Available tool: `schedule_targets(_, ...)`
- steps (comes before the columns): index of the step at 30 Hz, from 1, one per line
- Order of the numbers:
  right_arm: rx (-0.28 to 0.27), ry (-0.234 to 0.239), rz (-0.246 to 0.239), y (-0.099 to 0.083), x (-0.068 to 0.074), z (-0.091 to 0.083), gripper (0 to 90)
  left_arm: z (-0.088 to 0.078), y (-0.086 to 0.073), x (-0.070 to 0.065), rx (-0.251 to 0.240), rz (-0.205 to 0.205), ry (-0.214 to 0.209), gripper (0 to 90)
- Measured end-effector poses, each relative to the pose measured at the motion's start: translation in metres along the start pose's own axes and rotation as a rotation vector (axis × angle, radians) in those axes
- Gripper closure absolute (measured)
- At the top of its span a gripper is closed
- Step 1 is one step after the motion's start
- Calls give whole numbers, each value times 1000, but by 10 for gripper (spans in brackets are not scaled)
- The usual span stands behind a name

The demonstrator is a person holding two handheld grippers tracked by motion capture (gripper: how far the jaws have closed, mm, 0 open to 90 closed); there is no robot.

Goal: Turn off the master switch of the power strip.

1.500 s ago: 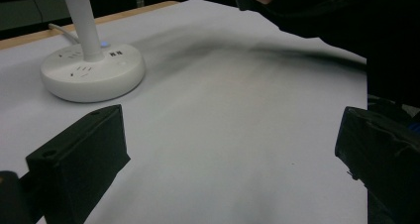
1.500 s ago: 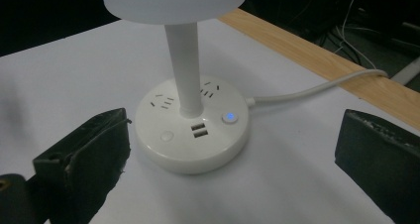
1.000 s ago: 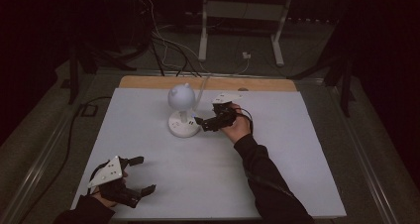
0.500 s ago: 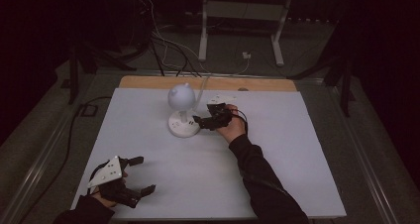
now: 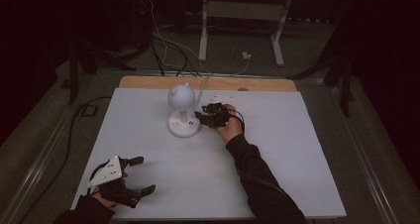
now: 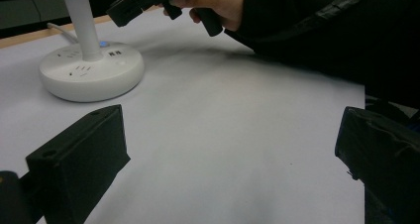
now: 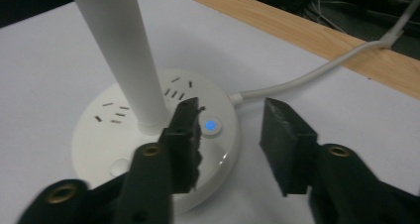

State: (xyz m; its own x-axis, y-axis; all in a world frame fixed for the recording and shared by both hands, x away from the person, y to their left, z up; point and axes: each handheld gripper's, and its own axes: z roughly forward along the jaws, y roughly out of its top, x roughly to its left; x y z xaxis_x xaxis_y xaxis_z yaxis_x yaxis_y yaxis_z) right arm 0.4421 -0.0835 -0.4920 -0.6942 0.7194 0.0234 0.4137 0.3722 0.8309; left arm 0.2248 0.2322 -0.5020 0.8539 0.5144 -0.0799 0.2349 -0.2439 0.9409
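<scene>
The left gripper (image 5: 140,175) is resting at the near left corner of the white table (image 5: 297,149), its jaws spread wide and holding nothing. Farther in, a person's right hand (image 5: 231,127) is holding the right gripper (image 5: 197,116) against the lamp (image 5: 183,110), which is standing mid-table toward the far edge. In the right gripper view its jaws are parted and gripping nothing, hovering over the round base (image 7: 148,135); one jaw tip is sitting just beside the glowing blue button (image 7: 211,126). The lamp's cord (image 7: 317,70) is running off over the far wooden strip (image 7: 317,35).
</scene>
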Motion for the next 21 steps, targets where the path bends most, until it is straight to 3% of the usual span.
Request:
schedule_targets(3,5,-10,-13,0,1,1,642,0,0,0,-1,0,0,3)
schedule_targets(4,9,-16,-15,-1,3,3,705,0,0,0,-1,0,-1,3)
schedule_targets(9,22,-29,-6,-1,5,6,782,0,0,0,-1,1,0,3)
schedule_targets(11,31,-45,-5,-2,6,8,895,0,0,0,-1,1,-1,3)
schedule_targets(21,23,-53,11,1,9,16,899,0,0,0,-3,0,0,3)
